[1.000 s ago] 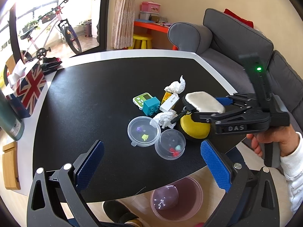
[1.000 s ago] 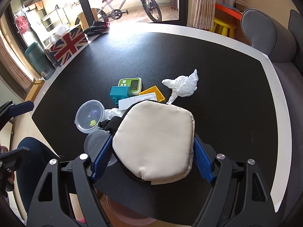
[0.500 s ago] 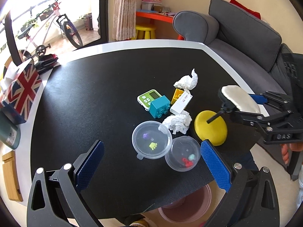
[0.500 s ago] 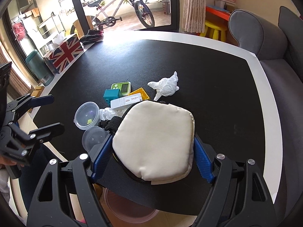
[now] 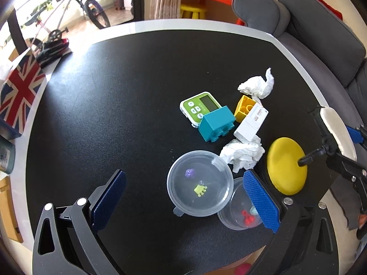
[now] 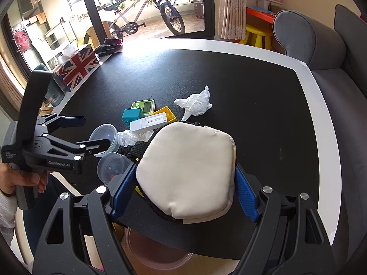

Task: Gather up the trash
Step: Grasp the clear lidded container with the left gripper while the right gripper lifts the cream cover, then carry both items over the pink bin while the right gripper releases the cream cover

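Note:
Two crumpled white tissues lie on the black table [image 5: 114,91]: one [image 5: 258,86] beyond the yellow brick [image 5: 245,108], one [image 5: 243,154] beside the clear lid. The far tissue also shows in the right wrist view [image 6: 197,104]. My left gripper [image 5: 183,188] is open and empty above the clear lidded cup [image 5: 199,183]. My right gripper [image 6: 183,183] is shut on a cream pouch [image 6: 188,171] with a black strap, held above the table's near edge. In the left wrist view the pouch [image 5: 336,130] hangs at the right, above a yellow disc [image 5: 286,165].
A teal brick [image 5: 216,126], green timer [image 5: 199,108], white box [image 5: 251,123] and a second clear cup [image 5: 238,213] crowd the table's right half. A Union Jack box [image 5: 18,91] stands far left. A pink bin [image 6: 158,254] sits under the near edge. A grey sofa [image 6: 321,45] is behind.
My right gripper has drawn the pouch back and to the right, off the yellow disc. My left gripper has moved forward, over the clear cups.

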Motion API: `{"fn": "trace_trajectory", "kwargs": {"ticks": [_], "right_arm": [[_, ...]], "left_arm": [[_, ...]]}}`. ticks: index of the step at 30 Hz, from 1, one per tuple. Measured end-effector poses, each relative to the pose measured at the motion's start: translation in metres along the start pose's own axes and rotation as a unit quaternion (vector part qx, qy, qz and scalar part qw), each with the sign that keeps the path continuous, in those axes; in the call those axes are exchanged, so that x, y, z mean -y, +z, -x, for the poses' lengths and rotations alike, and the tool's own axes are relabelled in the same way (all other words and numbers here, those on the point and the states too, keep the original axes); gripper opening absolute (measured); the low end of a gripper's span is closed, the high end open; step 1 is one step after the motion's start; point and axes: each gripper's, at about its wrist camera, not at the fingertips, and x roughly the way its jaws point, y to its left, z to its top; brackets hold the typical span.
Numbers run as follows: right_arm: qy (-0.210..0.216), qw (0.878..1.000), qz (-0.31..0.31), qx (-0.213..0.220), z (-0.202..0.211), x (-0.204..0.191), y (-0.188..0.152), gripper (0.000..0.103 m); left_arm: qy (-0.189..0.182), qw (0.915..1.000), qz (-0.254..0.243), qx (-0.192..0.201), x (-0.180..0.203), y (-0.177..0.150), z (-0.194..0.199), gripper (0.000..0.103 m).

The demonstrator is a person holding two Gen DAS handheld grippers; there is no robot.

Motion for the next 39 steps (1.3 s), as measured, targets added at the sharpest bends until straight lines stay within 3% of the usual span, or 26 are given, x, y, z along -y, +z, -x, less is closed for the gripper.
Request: {"fn": "trace_trajectory", "kwargs": {"ticks": [6,14,16,24,30,39], "right_arm": [[0.0,1.0,-0.002,0.0,-0.001,0.001,-0.001,0.077],[0.004,1.0,-0.001,-0.001,-0.005,-0.001,-0.001,0.077],[0.005,1.0,0.0,-0.001,-0.005,-0.002,0.0,0.077],[0.007,1.0,0.0,-0.002,-0.007,-0.004,0.0,0.077],[0.008,1.0,0.002,-0.001,-0.008,-0.007,0.001,0.077],[0.005,1.0,0.007,0.006,-0.003,-0.009,-0.001,0.077]], "left_arm": [[0.012,0.9996,0.02,-0.016,-0.003,0.003,-0.011,0.097],[-0.004,0.9994,0.023,-0.025,0.003,0.0,-0.012,0.097],[-0.008,0.9994,0.021,-0.027,0.004,-0.001,-0.013,0.093],[-0.008,0.9995,0.017,-0.025,0.002,-0.002,-0.01,0.059],[-0.014,0.9997,0.014,-0.015,0.0,-0.003,-0.006,0.059],[-0.018,0.9992,-0.006,0.036,-0.001,-0.013,0.034,0.059]]}}
